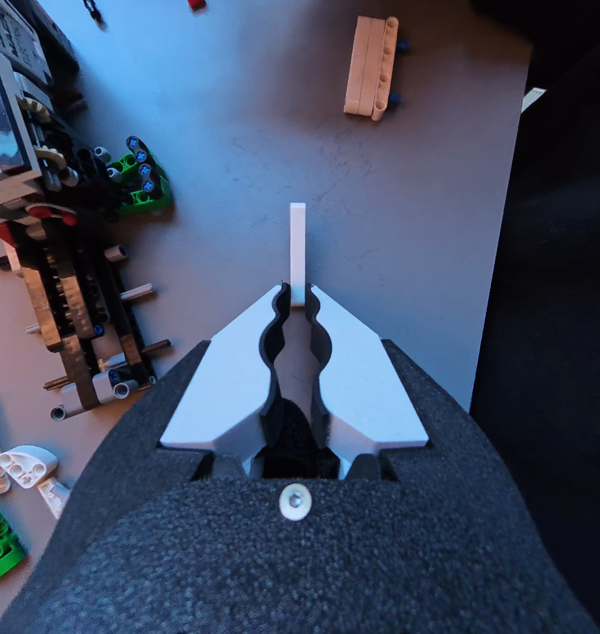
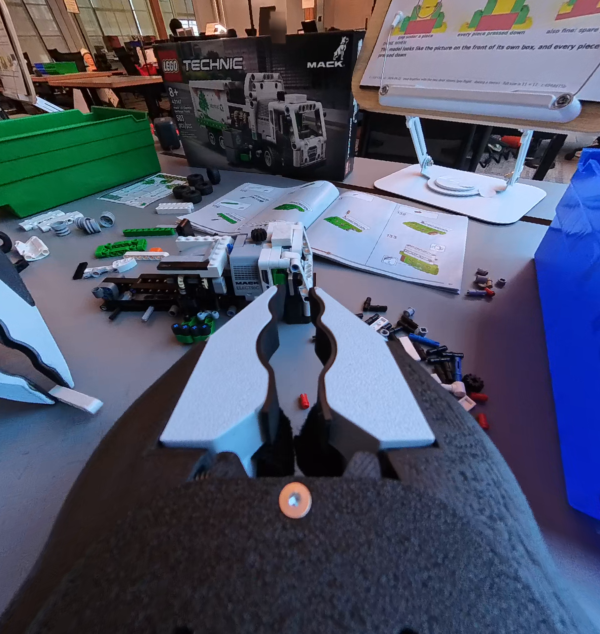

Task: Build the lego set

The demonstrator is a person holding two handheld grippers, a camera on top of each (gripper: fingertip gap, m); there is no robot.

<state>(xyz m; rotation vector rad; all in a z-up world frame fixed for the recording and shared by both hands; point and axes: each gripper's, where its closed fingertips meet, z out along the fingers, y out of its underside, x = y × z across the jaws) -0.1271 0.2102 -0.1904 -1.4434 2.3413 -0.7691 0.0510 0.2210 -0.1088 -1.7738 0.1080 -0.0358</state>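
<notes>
- Leftward, my left gripper point(image 1: 297, 291) had its jaws clamped on a slim white piece point(image 1: 297, 250), raised off the bench point(image 1: 411, 223) for fitting.
- Rightward, my right gripper point(image 2: 294, 295) stood with jaws apart and empty, aimed at the half-built truck point(image 2: 223, 271), probably to steady it.

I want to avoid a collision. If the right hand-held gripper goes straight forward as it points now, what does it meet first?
Probably the front end of the partly built white-and-black brick truck, which stands just beyond the right hand-held gripper; its black lower part shows between the open tips. Exact depth is unclear.
</notes>
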